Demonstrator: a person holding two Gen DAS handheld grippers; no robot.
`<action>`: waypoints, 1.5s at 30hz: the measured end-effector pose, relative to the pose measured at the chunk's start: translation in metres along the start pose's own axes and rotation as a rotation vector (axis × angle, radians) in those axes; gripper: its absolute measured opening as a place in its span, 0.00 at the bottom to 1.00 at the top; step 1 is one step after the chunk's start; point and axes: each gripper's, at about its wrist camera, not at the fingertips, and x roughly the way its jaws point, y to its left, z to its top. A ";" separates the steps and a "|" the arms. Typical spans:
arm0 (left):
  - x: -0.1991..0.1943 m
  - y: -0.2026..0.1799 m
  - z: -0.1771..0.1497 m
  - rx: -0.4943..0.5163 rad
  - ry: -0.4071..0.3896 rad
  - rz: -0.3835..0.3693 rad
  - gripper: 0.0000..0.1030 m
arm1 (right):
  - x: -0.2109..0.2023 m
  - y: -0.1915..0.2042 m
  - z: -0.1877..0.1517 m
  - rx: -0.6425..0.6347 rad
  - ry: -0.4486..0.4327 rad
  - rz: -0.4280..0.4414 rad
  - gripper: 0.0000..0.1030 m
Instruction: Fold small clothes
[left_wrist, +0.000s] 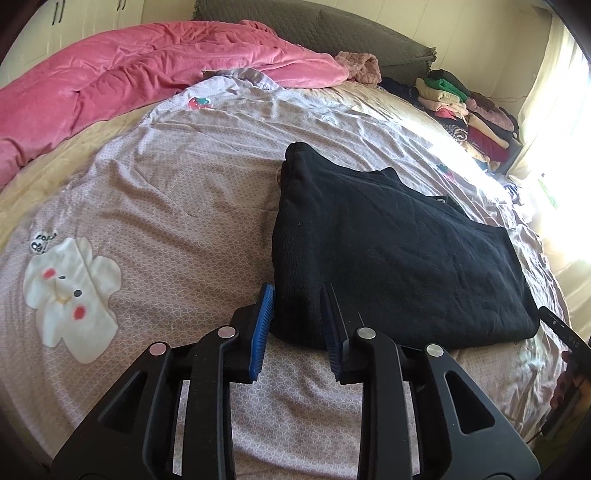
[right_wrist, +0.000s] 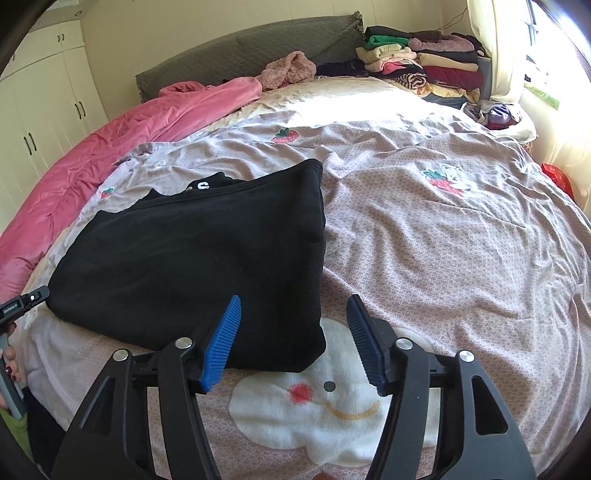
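A black garment (left_wrist: 388, 240) lies folded in a rough rectangle on the pinkish patterned bedsheet (left_wrist: 166, 206). My left gripper (left_wrist: 297, 291) hovers at the garment's near left corner with its blue pads apart; the cloth shows between them, not pinched. In the right wrist view the same garment (right_wrist: 192, 251) lies left of centre, with white lettering peeking out at its far edge. My right gripper (right_wrist: 294, 301) stands wide open over the near right corner, and the pads are clear of the cloth. Each wrist view catches the other gripper at its edge, the right gripper (left_wrist: 561, 328) and the left gripper (right_wrist: 26, 299).
A pink duvet (left_wrist: 129, 74) is bunched along the far left of the bed. Stacks of folded clothes (right_wrist: 424, 62) sit at the far right by the grey headboard (right_wrist: 240, 55). White wardrobes (right_wrist: 40, 107) stand to the left, and a bright curtained window (right_wrist: 535, 55) is at right.
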 end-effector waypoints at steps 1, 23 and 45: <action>-0.001 -0.001 0.000 0.002 -0.001 0.000 0.22 | -0.002 0.001 0.000 -0.003 -0.004 0.000 0.62; -0.047 -0.010 0.006 0.060 -0.107 0.019 0.65 | -0.040 0.041 0.011 -0.081 -0.097 0.015 0.94; -0.071 0.015 0.009 0.029 -0.178 0.096 0.91 | -0.051 0.121 0.017 -0.193 -0.132 0.124 0.96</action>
